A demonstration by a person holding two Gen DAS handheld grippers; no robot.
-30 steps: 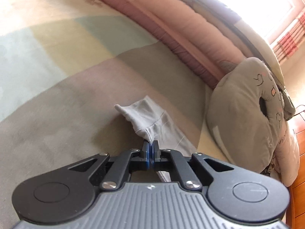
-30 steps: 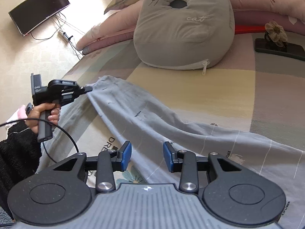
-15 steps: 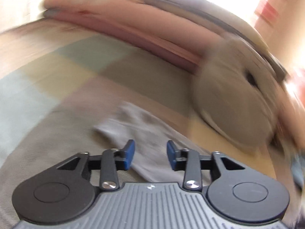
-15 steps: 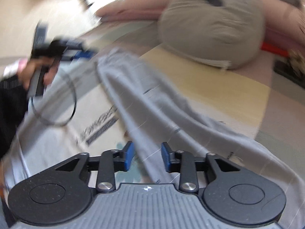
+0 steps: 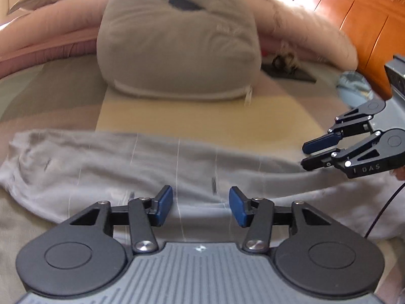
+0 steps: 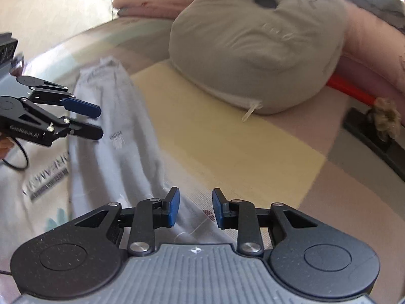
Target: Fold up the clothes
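A light grey long-sleeved garment (image 5: 141, 167) lies on the bed with one sleeve folded across it; in the right wrist view the sleeve (image 6: 119, 116) runs away from me, beside printed dark lettering (image 6: 45, 177). My left gripper (image 5: 201, 206) is open and empty just above the sleeve's middle. It also shows in the right wrist view (image 6: 97, 121), open. My right gripper (image 6: 196, 209) is open and empty over the sleeve's near end. It also shows at the right of the left wrist view (image 5: 307, 154).
A big grey cat-face cushion (image 5: 177, 50) sits behind the garment on the checked bedspread (image 5: 202, 119). Pink bedding (image 5: 45, 38) lies along the back. A dark phone with a furry charm (image 6: 374, 131) lies at the right. An orange wooden headboard (image 5: 341, 12) stands beyond.
My left gripper has let go of the sleeve cuff, opened and swung to face the cushion. The sleeve now lies flat. My right gripper stayed open and shifted right.
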